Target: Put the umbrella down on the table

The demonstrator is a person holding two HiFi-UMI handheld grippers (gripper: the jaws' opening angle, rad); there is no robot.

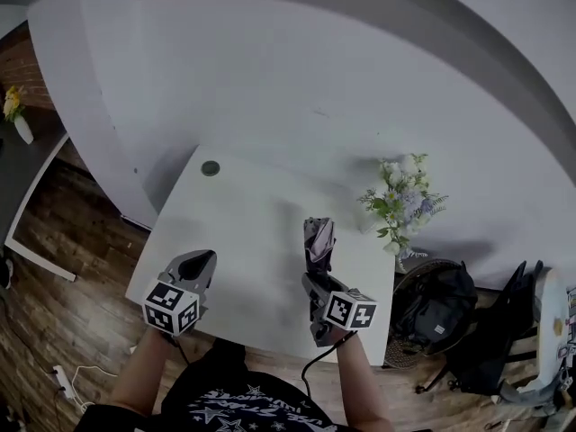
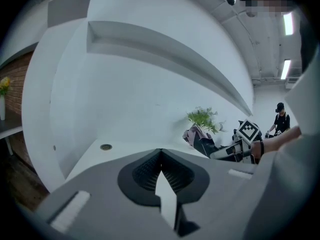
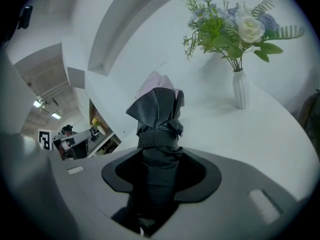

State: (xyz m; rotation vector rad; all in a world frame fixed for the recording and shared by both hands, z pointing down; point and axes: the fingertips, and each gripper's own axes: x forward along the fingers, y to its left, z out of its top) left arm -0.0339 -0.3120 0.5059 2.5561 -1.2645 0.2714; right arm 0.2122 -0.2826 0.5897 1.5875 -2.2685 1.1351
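A folded dark umbrella [image 1: 319, 241] with pale pink lining stands out of my right gripper [image 1: 315, 277], which is shut on its lower part. It is held over the right half of the white table [image 1: 243, 223], tip pointing away from me. In the right gripper view the strapped umbrella [image 3: 157, 119] fills the space between the jaws of the right gripper [image 3: 159, 164]. My left gripper [image 1: 202, 257] hovers over the table's near left part, its jaws together and empty. The left gripper view shows the left gripper [image 2: 160, 154] with tips touching and the umbrella [image 2: 199, 138] far off on the right.
A white vase of flowers [image 1: 402, 207] stands at the table's right edge, close beyond the umbrella. A round cable hole [image 1: 211, 167] sits at the far left corner. A dark backpack [image 1: 441, 309] lies in a basket right of the table. White walls bound the back.
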